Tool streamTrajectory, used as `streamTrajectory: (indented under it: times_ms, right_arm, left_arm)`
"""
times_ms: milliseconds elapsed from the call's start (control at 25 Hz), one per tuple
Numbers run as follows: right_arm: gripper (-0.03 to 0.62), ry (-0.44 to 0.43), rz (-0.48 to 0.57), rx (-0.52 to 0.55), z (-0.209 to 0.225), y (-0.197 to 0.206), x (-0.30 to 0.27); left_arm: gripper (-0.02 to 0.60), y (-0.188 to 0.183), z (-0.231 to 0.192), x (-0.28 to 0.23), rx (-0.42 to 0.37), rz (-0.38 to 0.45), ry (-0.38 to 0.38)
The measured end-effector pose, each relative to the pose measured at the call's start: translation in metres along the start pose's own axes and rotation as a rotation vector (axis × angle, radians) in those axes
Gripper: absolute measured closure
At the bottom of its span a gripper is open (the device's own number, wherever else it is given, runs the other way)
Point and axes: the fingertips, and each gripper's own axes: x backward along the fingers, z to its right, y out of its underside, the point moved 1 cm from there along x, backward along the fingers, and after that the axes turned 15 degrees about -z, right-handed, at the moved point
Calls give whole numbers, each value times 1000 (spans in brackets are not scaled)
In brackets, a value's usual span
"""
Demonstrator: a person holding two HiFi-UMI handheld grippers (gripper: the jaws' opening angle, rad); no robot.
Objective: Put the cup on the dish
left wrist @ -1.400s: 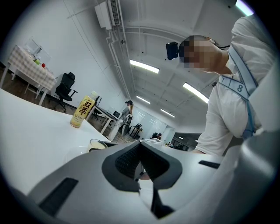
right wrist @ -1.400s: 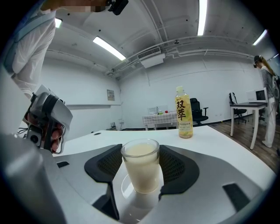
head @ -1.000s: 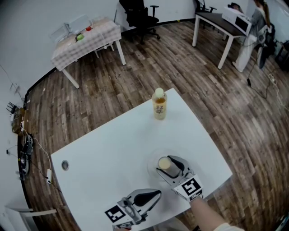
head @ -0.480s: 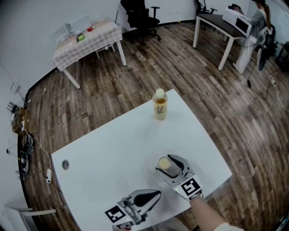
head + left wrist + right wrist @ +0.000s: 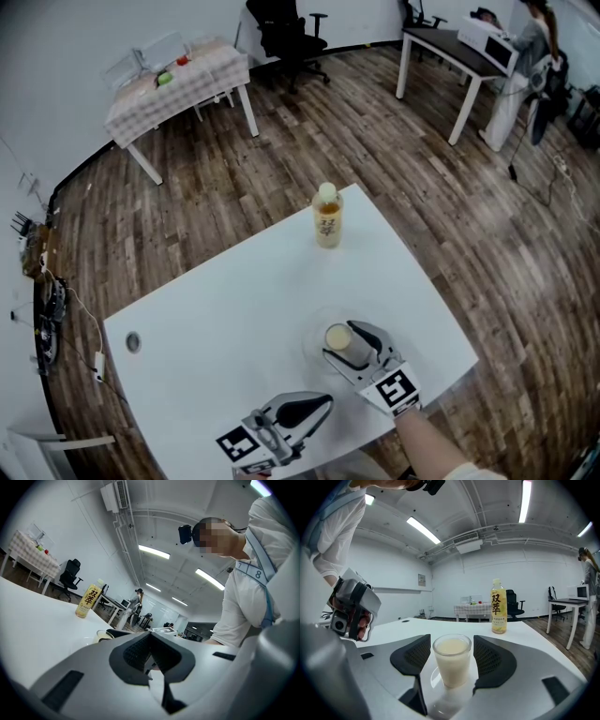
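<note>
Right gripper [image 5: 451,644] jaws apart, with a narrow gap on each side of the cup [image 5: 451,665], which stands on the dish [image 5: 440,705] between them. Bottle [image 5: 498,606] well ahead. Left gripper [image 5: 150,637] jaws closed, empty, by the table [image 5: 234,309] edge.

The bottle [image 5: 498,606] has a yellow label with two big dark Chinese characters, one above the other, which look like 双萃 (the smaller print under them is too small to read). The cube of the right gripper [image 5: 342,339] carries black-and-white square markers without letters.
</note>
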Motion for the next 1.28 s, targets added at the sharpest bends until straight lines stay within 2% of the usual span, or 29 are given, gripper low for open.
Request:
streamTrajectory:
  times_ms: [360,520,1280]
  right_arm:
    - [304,23,-6,-4,1,4,10]
    - [304,32,2,-23,-1,3,18]
    - [306,60,47,-59,-19,-8,54]
  left_arm:
    - [580,1,1,2,-9,7,1]
    - [580,-8,8,2,-19,37,6]
    - [580,-11,18,10,-42,25,16]
